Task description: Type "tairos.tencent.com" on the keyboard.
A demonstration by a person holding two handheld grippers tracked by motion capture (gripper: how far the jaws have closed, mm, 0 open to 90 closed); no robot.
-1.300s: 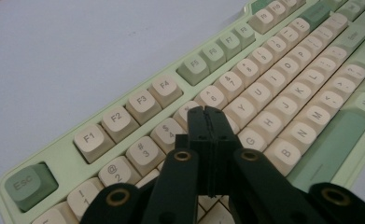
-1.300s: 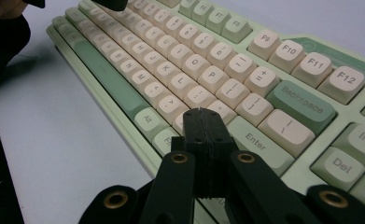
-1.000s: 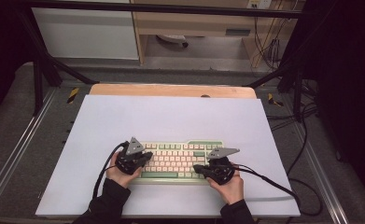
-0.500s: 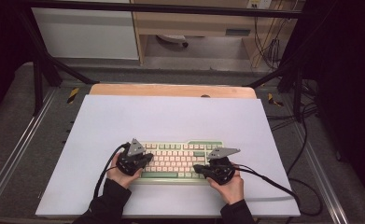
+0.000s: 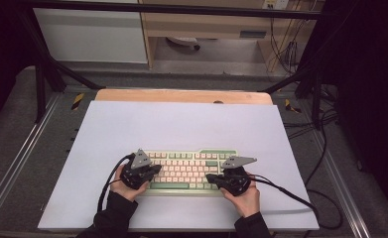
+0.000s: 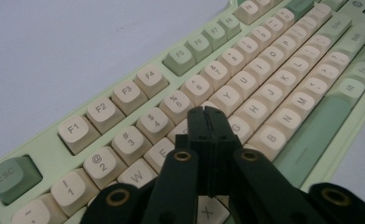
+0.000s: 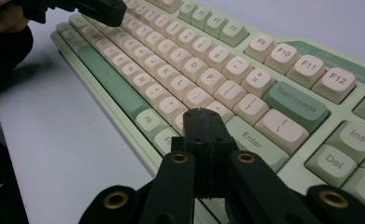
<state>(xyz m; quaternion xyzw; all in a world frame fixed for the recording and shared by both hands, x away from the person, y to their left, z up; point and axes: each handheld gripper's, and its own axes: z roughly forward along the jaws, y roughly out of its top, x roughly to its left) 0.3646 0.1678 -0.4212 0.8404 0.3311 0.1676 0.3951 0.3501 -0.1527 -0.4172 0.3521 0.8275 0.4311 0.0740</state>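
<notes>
A pale green keyboard (image 5: 186, 171) with cream keys lies near the front edge of a white mat. My left gripper (image 5: 154, 169) hovers over its left end, jaws pressed together with nothing between them. In the left gripper view the left gripper (image 6: 205, 114) points at the keyboard (image 6: 273, 93) around the E and R keys. My right gripper (image 5: 210, 177) is over the right end, also shut and empty. Seen in the right gripper view, the right gripper (image 7: 202, 116) tips sit over keys left of Enter on the keyboard (image 7: 180, 70). Whether either tip touches a key is unclear.
The white mat (image 5: 181, 129) covers a wooden table (image 5: 181, 95) and is bare behind the keyboard. Black cables (image 5: 291, 193) trail off to the right and left of the hands. Metal frame rails (image 5: 13, 163) run along both sides.
</notes>
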